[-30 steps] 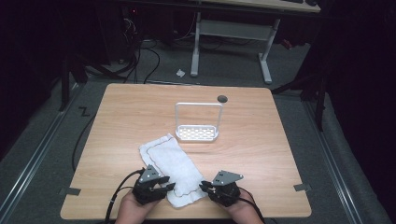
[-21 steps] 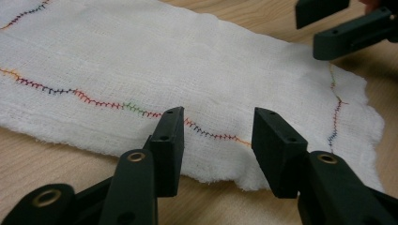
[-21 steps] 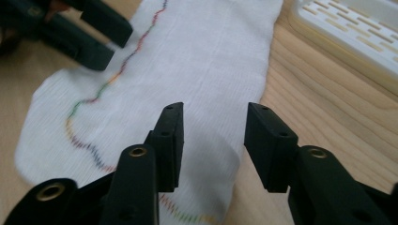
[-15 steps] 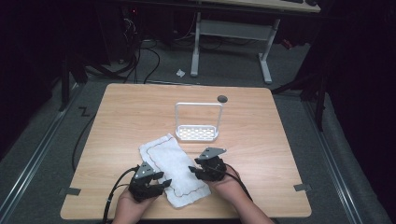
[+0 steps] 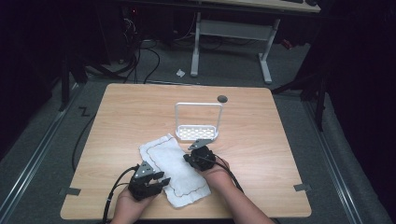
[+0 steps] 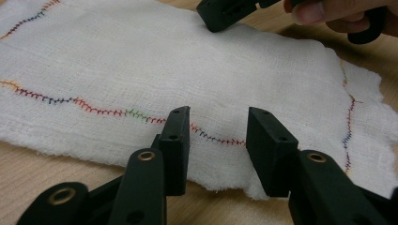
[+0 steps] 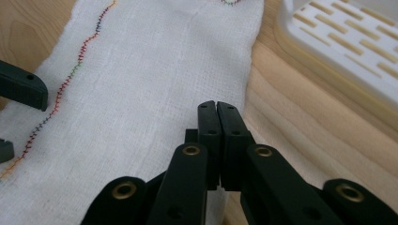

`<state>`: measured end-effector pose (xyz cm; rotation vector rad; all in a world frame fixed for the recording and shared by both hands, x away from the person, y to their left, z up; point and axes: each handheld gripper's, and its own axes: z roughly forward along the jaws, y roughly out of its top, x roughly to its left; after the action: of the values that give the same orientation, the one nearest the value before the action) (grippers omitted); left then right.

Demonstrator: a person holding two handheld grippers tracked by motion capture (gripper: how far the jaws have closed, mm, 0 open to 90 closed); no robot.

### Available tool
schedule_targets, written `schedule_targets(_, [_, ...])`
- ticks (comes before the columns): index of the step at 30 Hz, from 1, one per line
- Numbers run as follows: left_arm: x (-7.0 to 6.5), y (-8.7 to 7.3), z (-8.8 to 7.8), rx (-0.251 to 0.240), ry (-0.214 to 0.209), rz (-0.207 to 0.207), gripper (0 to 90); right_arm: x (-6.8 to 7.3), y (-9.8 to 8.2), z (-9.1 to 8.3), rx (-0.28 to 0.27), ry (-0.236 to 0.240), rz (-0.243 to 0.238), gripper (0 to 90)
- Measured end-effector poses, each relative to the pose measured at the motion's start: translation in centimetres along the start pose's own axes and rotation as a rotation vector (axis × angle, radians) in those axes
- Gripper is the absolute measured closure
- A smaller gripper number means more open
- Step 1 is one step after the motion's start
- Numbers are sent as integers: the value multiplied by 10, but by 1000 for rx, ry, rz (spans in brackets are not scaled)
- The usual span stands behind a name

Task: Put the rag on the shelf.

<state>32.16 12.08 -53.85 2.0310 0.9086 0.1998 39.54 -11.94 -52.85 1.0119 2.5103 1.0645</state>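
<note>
Your right tongs (image 7: 219,110) have just closed on the cloth's (image 5: 173,170) rack-side edge; your left tongs (image 6: 218,136) wait apart, ready to fold.

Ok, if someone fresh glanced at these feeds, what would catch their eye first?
Probably the white cloth with its multicoloured stitched border, lying flat on the near part of the wooden table. Next, the two black grippers at it: the left gripper open over its near edge, the right gripper shut at its far side edge. Behind stands a white slotted rack.
</note>
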Motion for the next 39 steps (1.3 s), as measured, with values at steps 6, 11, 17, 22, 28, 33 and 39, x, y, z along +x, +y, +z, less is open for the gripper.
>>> schedule_targets(6, [-8, -2, -1, 23, -77, 18, 616, 7, -26, -21, -20, 6, -26, 900])
schedule_targets(11, [-25, -5, 2, 40, -157, 61, 615, 15, -61, -50, -57, 15, -25, 900])
schedule_targets(17, [-30, 1, 8, 44, -167, 58, 612, 13, -76, -63, -67, 39, -13, 859])
schedule_targets(22, [-19, 9, 5, -1, -98, 48, 591, 17, -76, -62, -73, 27, -37, 786])
schedule_targets(28, [-6, 18, 18, 32, -45, 4, 615, 19, -75, -63, -68, 17, -60, 804])
schedule_targets(33, [-12, 16, 21, 29, -12, 63, 657, 9, -50, -58, -101, -30, -53, 900])
schedule_targets(39, [-13, 14, 21, 23, -49, 53, 687, -2, -46, -43, -24, -15, 0, 900])
